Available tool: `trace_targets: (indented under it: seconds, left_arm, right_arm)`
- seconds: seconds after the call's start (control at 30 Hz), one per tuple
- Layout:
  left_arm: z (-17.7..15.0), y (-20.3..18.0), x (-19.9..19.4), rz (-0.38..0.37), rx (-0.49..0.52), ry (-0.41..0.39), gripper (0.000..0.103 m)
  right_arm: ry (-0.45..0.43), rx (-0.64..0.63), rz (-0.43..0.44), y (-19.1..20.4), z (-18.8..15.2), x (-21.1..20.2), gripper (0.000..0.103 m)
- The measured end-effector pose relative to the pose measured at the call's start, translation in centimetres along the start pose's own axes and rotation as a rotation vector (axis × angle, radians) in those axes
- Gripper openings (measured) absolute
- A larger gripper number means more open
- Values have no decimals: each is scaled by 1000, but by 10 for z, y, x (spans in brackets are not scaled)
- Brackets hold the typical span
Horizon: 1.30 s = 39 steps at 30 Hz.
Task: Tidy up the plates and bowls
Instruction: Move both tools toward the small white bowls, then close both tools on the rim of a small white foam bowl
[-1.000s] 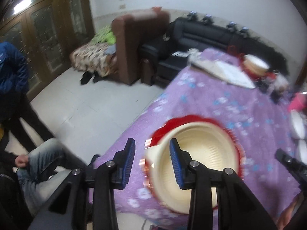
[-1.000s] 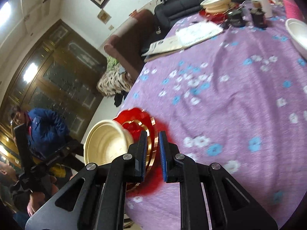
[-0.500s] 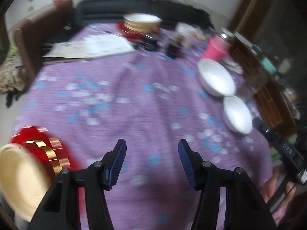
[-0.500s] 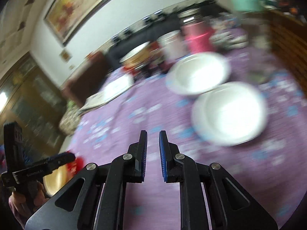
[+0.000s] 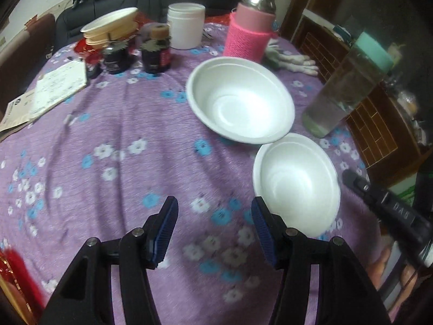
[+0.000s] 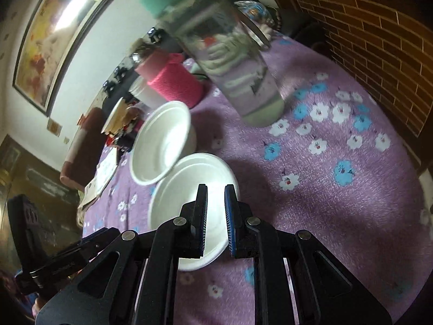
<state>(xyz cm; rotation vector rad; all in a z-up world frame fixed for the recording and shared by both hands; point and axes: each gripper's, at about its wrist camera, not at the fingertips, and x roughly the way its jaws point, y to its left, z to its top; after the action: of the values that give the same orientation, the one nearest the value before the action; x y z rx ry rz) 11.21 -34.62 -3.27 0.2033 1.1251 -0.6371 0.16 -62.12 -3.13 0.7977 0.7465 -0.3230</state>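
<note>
Two white bowls sit side by side on the purple flowered tablecloth (image 5: 113, 124): a larger bowl (image 5: 238, 100) further off and a smaller bowl (image 5: 296, 184) nearer. My left gripper (image 5: 213, 205) hangs open over bare cloth just left of the smaller bowl, with nothing between its fingers. My right gripper (image 6: 216, 189) is shut and empty, hovering over the far part of the nearer bowl (image 6: 176, 197), with the other bowl (image 6: 162, 146) beyond it. A stack of cream dishes (image 5: 108, 27) rests on red plates at the back.
Behind the bowls stand a pink-sleeved flask (image 5: 249, 32), a white jar (image 5: 185, 25) and two dark jars (image 5: 157, 51). A clear bottle with a teal lid (image 5: 343, 92) stands right of the bowls. Papers (image 5: 54, 89) lie at the left, and a red plate (image 5: 13, 270) shows at the lower left.
Both grippers swung from the cream bowl on the red plate at the table's left edge over to the white bowls. The left jaws left that bowl's rim and widened.
</note>
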Motion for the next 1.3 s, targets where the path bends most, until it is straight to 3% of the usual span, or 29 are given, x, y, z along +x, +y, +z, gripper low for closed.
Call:
trace_targets:
  seconds: [0.1, 0.27, 0.33, 0.37, 0.4, 0.83, 1.0, 1.13, 1.2, 1.3]
  left_arm:
    - [6, -6, 14, 22, -8, -2, 57]
    - [7, -8, 22, -8, -31, -9, 57]
    - [9, -8, 24, -23, -43, -19, 57]
    - [10, -8, 25, -33, -46, -13, 57]
    - [10, -9, 28, -40, -48, 1, 59]
    - [8, -32, 61, -36, -23, 76, 60]
    - [7, -32, 58, -26, -22, 57, 60]
    - [7, -32, 59, -27, -30, 53, 55]
    - [7, -32, 59, -27, -33, 49, 42]
    - [6, -34, 61, -47, -33, 51, 35]
  right_arm:
    - [10, 11, -7, -4, -2, 6, 12]
    - [-6, 8, -23, -12, 0, 4, 12]
    - [-21, 6, -23, -12, 0, 1, 18]
    - [-22, 3, -38, -11, -1, 2, 30]
    - [-15, 4, -47, -12, -1, 4, 35]
    - [132, 85, -15, -23, -8, 34, 35]
    - [111, 100, -13, -26, -11, 32, 35]
    - [106, 106, -9, -26, -10, 32, 35]
    - [106, 107, -6, -26, -10, 33, 35]
    - [102, 109, -3, -26, -10, 34, 27]
